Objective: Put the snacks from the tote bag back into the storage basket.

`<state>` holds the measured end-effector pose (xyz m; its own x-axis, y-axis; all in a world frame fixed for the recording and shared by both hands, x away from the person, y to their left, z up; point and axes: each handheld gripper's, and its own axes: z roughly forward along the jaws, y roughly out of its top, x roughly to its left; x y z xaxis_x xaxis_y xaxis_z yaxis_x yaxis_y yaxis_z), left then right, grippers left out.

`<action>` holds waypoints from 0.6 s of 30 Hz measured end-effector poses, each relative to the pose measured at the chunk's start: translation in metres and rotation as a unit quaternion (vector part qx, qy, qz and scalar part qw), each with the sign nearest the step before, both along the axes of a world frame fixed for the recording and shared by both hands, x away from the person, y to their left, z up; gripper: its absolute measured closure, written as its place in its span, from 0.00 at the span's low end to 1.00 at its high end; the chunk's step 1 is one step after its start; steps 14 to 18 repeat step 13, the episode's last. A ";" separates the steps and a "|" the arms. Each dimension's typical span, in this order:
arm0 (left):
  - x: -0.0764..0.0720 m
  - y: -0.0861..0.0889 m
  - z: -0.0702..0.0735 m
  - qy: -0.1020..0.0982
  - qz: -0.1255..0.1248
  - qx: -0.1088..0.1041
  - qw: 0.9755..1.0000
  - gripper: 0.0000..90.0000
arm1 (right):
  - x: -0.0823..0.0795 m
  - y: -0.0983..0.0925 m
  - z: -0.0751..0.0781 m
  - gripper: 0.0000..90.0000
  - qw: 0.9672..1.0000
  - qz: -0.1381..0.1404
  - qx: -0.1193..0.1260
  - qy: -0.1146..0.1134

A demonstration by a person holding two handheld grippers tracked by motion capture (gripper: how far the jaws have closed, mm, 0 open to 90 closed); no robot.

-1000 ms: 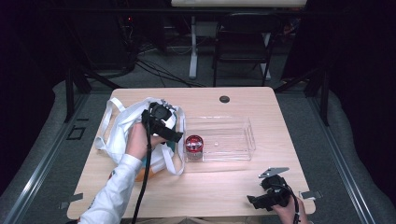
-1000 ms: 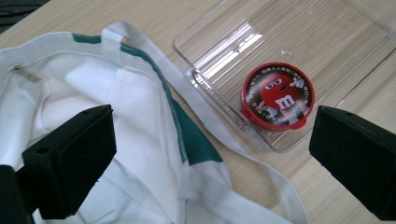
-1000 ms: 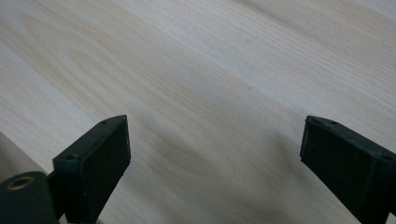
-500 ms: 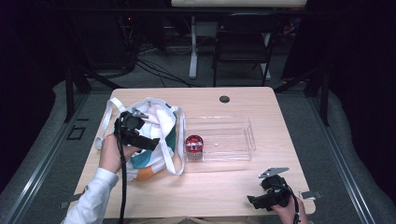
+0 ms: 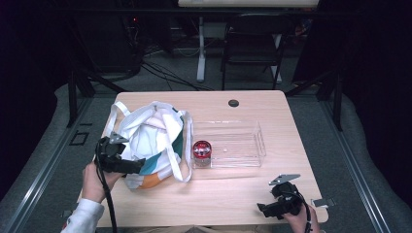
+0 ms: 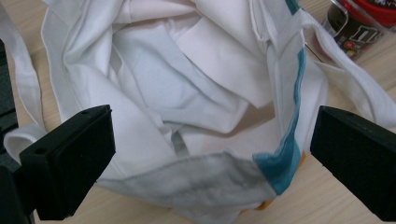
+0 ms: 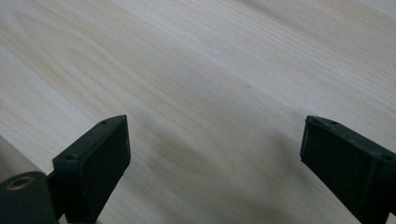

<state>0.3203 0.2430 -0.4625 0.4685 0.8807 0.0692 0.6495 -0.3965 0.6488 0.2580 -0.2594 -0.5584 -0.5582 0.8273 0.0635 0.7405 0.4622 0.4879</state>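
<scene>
While the left gripper (image 5: pixel 138 165) is gaping at the tote bag's (image 5: pixel 150 141) rim, nothing is sitting between its jaws. The right gripper (image 5: pixel 262 209) is hovering over the table (image 5: pixel 218 194), jaws spread wide.

left gripper (image 5: pixel 127 165) drawn back off tote bag (image 5: pixel 150 141), jaws spread

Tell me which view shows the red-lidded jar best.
High view: the red-lidded jar shows whole, standing in the clear tray's left end beside the tote bag. Left gripper view clips it at the top-right corner. Right gripper view: bare tabletop.
</scene>
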 end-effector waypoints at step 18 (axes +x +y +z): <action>-0.023 0.021 -0.022 0.007 -0.001 -0.031 0.999 0.00 | 0.000 0.001 -0.001 0.09 1.000 -0.002 -0.001 -0.003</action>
